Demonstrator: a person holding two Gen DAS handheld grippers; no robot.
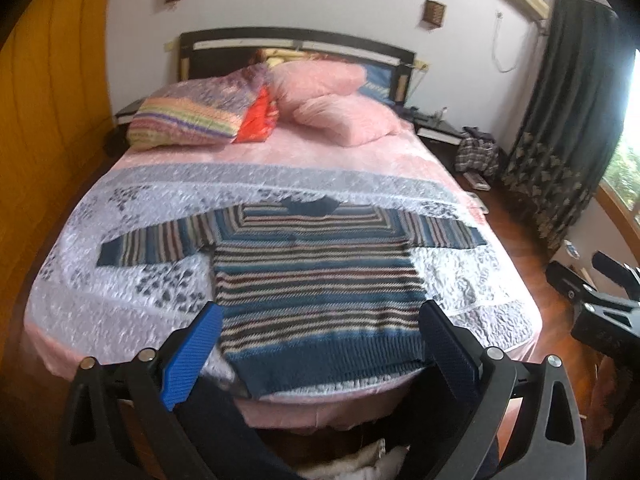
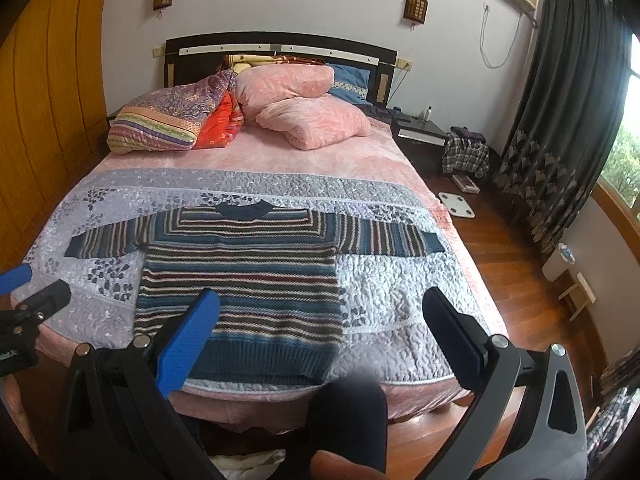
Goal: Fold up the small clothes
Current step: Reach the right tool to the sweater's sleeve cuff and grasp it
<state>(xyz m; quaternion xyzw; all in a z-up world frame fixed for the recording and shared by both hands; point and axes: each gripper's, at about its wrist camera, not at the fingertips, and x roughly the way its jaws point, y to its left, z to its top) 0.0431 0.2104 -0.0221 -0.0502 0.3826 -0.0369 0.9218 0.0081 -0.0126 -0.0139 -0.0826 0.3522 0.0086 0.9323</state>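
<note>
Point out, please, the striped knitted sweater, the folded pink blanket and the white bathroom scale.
Striped knitted sweater (image 2: 240, 276): right wrist view, middle of chest.
Folded pink blanket (image 2: 312, 120): right wrist view, top surface.
White bathroom scale (image 2: 456, 203): right wrist view, centre of its top, on the floor.

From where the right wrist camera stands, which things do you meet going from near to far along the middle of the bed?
Right claw, open, → striped sweater laid flat with sleeves spread → grey patterned quilt → pink bedsheet → pink pillows → dark headboard.
</note>
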